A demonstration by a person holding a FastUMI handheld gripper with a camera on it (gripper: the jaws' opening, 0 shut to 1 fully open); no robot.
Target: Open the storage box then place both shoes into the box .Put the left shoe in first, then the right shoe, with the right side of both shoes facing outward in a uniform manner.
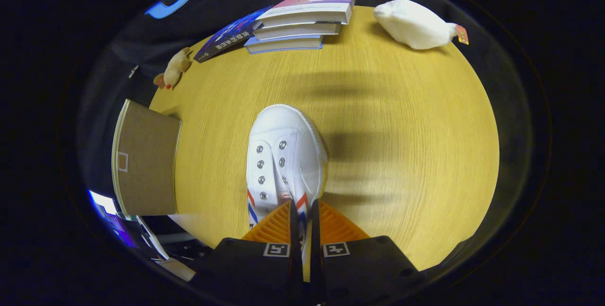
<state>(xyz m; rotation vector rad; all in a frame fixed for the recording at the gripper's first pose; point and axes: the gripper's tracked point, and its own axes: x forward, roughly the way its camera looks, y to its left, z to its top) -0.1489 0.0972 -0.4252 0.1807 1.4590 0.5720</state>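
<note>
Fingers (pixel 302 230) at the bottom centre of the frame are pressed nearly together, clamped on the heel edge of one white shoe (pixel 283 154), a thin strip of its collar showing between them. That single shoe sits in the middle of the frame, toe pointing away toward the top, with two rows of metal eyelets and red and blue stripes near the heel; whether it rests on the yellow wooden surface (pixel 401 154) or is lifted off it cannot be told. At the left of the frame one brown box (pixel 144 159) with a pale edge stands at the rim of the surface. In the upper middle there is a stack of three books (pixel 302 22), and a fourth book (pixel 227 36) with a dark blue cover lies flat beside it to the left. One small tan plush toy (pixel 174 70) lies at the upper left, and one white plush toy (pixel 413 23) with a small tag lies at the upper right
</note>
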